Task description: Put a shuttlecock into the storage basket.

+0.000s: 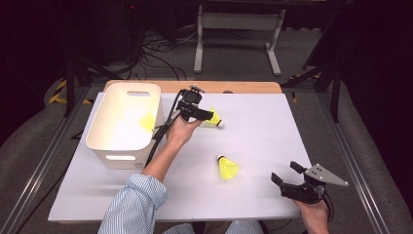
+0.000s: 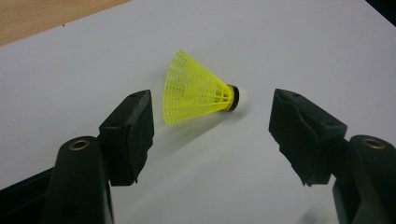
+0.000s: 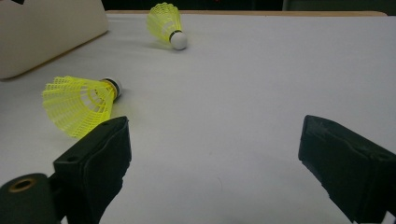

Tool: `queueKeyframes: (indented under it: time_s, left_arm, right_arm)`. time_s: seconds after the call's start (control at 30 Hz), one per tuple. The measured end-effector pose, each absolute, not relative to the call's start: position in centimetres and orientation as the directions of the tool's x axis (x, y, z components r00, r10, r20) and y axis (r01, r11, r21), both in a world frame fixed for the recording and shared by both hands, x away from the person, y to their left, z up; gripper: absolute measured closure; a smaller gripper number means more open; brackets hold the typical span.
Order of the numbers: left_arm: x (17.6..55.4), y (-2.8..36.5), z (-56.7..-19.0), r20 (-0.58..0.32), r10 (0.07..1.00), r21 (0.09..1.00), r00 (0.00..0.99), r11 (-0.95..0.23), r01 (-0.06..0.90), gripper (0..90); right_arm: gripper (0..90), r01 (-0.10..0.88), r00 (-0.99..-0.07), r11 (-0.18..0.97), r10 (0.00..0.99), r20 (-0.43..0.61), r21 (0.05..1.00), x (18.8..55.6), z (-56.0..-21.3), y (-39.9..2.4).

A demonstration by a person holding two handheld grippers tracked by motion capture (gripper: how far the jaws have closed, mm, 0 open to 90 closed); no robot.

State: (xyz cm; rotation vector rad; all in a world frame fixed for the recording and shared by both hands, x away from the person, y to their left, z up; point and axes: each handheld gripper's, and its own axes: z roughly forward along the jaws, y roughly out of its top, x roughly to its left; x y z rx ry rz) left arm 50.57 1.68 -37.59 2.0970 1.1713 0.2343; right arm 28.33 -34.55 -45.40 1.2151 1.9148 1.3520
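On the white tabletop (image 1: 253, 141) in the high view, the left tool (image 1: 210, 117) hovers with its jaws spread wide around the far shuttlecock (image 1: 215, 118), not touching it. In the left gripper view that shuttlecock (image 2: 198, 88) lies on its side between the jaws, its long axis running across them, cork toward 3 o'clock and yellow skirt toward 9 o'clock. The near shuttlecock (image 1: 227, 167) lies toward 6 o'clock from it, cork pointing to 11 o'clock. The right tool (image 1: 285, 176) rests at 4 o'clock on the tabletop, jaws apart and empty. A white bin (image 1: 104, 141) stands at 9 o'clock, something yellow inside
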Motion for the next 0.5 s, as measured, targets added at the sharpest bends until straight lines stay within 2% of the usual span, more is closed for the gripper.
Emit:
queueKeyframes:
  time_s: [0.5]
  left_arm:
    - [53.0,0.9,-39.3,-0.235,0.806,0.637,0.543,-0.294,0.712,35.7]
  right_arm:
    - [9.9,0.378,-0.485,0.12,0.871,0.086,0.918,28.4,-45.4,-34.5]
